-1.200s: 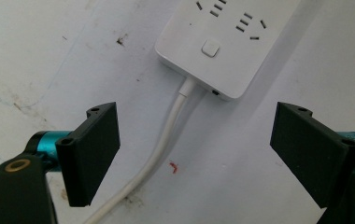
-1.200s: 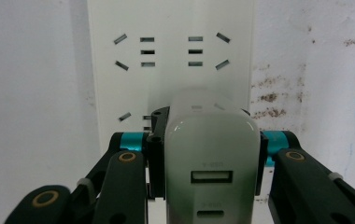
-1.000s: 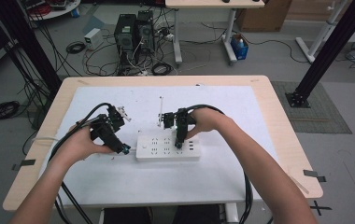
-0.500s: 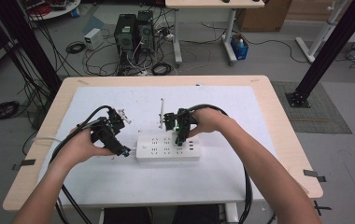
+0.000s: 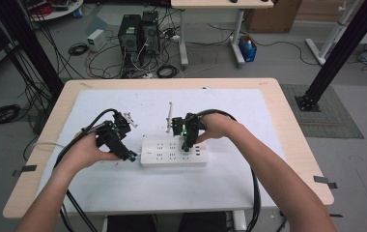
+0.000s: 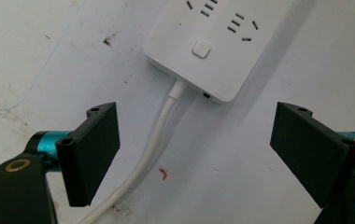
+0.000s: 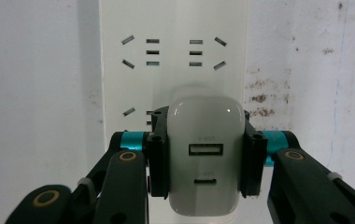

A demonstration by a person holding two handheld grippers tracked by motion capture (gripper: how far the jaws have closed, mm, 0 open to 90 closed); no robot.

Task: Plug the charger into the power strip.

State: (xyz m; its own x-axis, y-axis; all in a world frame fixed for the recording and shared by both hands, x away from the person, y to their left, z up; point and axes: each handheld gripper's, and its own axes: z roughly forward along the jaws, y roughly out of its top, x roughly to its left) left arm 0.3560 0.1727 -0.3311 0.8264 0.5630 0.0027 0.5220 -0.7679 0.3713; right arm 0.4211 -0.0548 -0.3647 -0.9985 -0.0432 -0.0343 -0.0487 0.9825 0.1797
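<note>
Right claw (image 7: 206, 158) is clamped on a white USB charger (image 7: 205, 154), one black jaw on each flat side, and it closed down onto it just now. The charger's face has a USB-A port with a smaller slot under it, and it sits right over the white power strip (image 7: 173, 60), above the sockets near one end; can't tell if the prongs are actually in. In the high view that claw (image 5: 187, 140) points down at the right half of the strip (image 5: 172, 152).

Left claw (image 6: 196, 149) is wide open with nothing between the jaws. It hovers just off the strip's cable end, where you can see the square power button (image 6: 201, 48) and the white cable (image 6: 159, 135) running out between the jaws across the tabletop (image 6: 35, 56). Up top, that claw (image 5: 123, 147) sits just beside the strip's left end, not touching.
</note>
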